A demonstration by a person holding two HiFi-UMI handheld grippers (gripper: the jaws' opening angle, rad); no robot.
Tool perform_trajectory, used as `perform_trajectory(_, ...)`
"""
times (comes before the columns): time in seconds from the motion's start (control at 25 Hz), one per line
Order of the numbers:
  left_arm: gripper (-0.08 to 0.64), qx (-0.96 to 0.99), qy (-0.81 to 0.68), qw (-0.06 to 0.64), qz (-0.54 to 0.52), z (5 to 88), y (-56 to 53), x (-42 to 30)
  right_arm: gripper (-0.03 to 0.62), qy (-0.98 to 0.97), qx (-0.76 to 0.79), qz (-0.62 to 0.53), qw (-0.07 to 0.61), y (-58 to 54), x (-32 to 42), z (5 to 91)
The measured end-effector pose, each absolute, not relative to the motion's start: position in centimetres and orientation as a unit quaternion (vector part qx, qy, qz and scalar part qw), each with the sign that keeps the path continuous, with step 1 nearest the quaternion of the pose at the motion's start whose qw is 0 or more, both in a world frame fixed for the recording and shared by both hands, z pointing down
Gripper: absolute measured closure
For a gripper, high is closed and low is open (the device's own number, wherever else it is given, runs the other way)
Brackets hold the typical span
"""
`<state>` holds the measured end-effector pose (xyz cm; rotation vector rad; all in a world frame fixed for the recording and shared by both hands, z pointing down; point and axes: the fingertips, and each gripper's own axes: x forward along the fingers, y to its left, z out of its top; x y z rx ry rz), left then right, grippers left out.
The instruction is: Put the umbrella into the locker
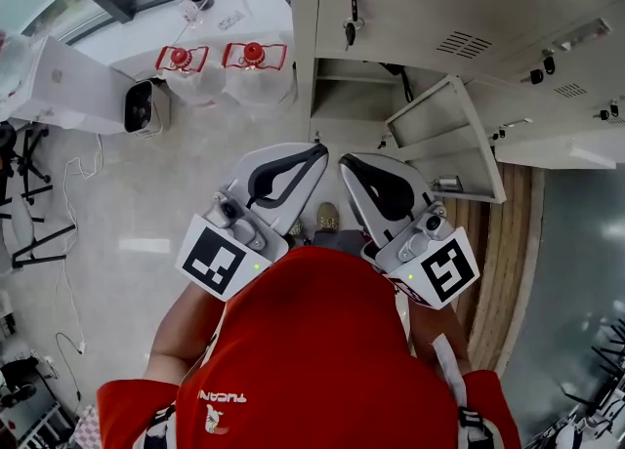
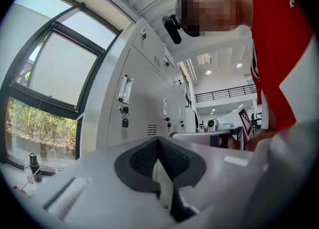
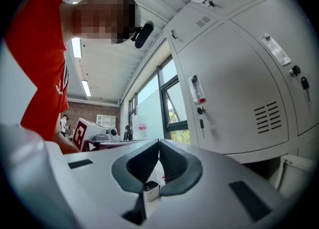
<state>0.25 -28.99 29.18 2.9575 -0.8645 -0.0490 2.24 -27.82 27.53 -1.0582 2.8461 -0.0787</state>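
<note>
No umbrella shows in any view. The grey lockers [image 1: 459, 8] stand ahead of me; one low compartment [image 1: 354, 98] is open, its door [image 1: 444, 135] swung out to the right. Both grippers are held close to my chest above the floor, pointing toward the lockers. My left gripper [image 1: 319, 150] is shut, its dark pads meeting at the tips [image 2: 158, 141] with nothing between them. My right gripper [image 1: 344, 160] is likewise shut and empty [image 3: 159, 143]. The lockers [image 2: 144, 98] fill the left gripper view, and closed doors [image 3: 239, 88] fill the right gripper view.
Two clear water jugs with red caps [image 1: 254, 71] stand on the floor left of the lockers, beside a white box-shaped device [image 1: 146, 105]. Keys [image 1: 352, 20] hang from an upper locker door. A wooden floor strip [image 1: 508, 271] runs along the right. Windows [image 2: 55, 73] are at left.
</note>
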Motion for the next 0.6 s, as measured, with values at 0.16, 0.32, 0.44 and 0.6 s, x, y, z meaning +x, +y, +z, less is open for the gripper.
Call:
perform_trajectory(0.16, 0.555, 0.962, -0.269, 0.031, -0.020, 28.8, -28.2, 0.5, 0.588, 0.937, -0.343, -0.030, 0.063, -27.2, 2.5, 27.3)
perform_trajectory(0.32, 0.555, 0.965, -0.261, 0.031, -0.020, 28.6, -27.5, 0.5, 0.589, 0.938, -0.342, -0.025, 0.057, -26.4, 2.8, 27.5)
perform_trajectory(0.44, 0.555, 0.965, -0.258, 0.030, -0.021, 28.4, -27.0, 0.5, 0.589, 0.938, -0.343, -0.022, 0.054, -26.0, 2.8, 27.6)
perform_trajectory(0.6, 0.555, 0.966, -0.256, 0.028, -0.016, 28.6, -26.5, 0.6, 0.589, 0.937, -0.343, -0.022, 0.054, -25.6, 2.9, 27.6)
